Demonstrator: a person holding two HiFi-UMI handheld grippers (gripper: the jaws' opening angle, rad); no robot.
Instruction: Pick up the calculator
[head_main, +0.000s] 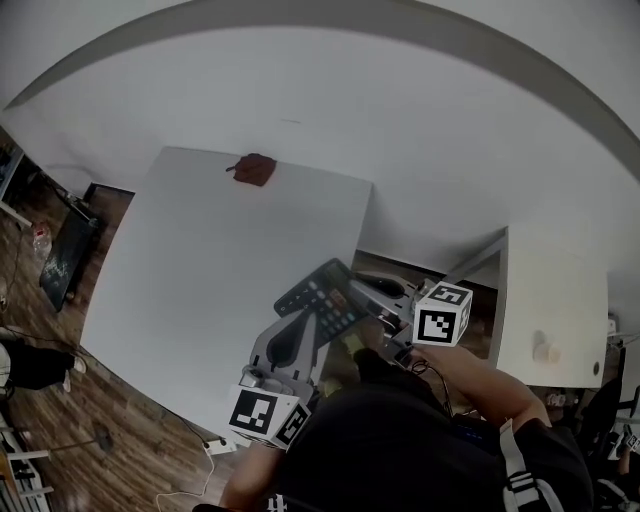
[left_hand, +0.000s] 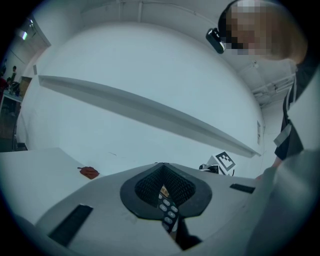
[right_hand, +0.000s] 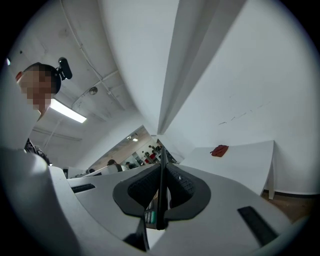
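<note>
**Calculator pinched between both grippers at the table's near corner**

In the head view we see the dark calculator (head_main: 318, 292) tilted over the near right corner of the white table (head_main: 190, 270), part of it jutting past the edge above the wooden floor (head_main: 120, 420). Both grippers meet on it. The left gripper (left_hand: 165, 195) comes up from below left, its marker cube (head_main: 265, 412) closest to the person. The right gripper (right_hand: 161, 192) reaches in from the right, and its marker cube (head_main: 442, 312) sits just beside the calculator's lower end.

In the left gripper view the jaws are closed down on the calculator. Its keypad face shows between the dark ribbed pads (left_hand: 145, 187), with rows of pale keys running towards the camera. In the right gripper view the jaws are likewise clamped on it, but here we look along its thin edge, which stands as a narrow dark blade between the pads.

The calculator appears to be lifted off the tabletop, though we cannot be sure of that from these angles.

Far across the table, near its back edge and well apart from the grippers, lies a small reddish-brown object (head_main: 252, 169)
</note>
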